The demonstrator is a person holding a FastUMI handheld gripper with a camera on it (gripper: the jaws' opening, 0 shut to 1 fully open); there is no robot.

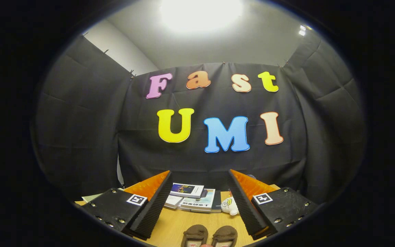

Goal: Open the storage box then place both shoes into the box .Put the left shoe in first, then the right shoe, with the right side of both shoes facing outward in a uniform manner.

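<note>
**Shoes in sight, tool empty**

My tool (pixel 197 206) hangs wide open, holding nothing. The pair of brown shoes (pixel 209 236) sits on the desk (pixel 170 226) between my fingers and close under them, toes toward the books (pixel 192 197) beyond. They look soft and light, likely to squash, so I'd pinch one by the firmer heel rim. I can't spot the storage box.

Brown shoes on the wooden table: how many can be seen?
2. The brown slip-on shoes sit side by side between the open gripper fingers, near the camera: one on the left, one on the right. Only their front parts show.
</note>
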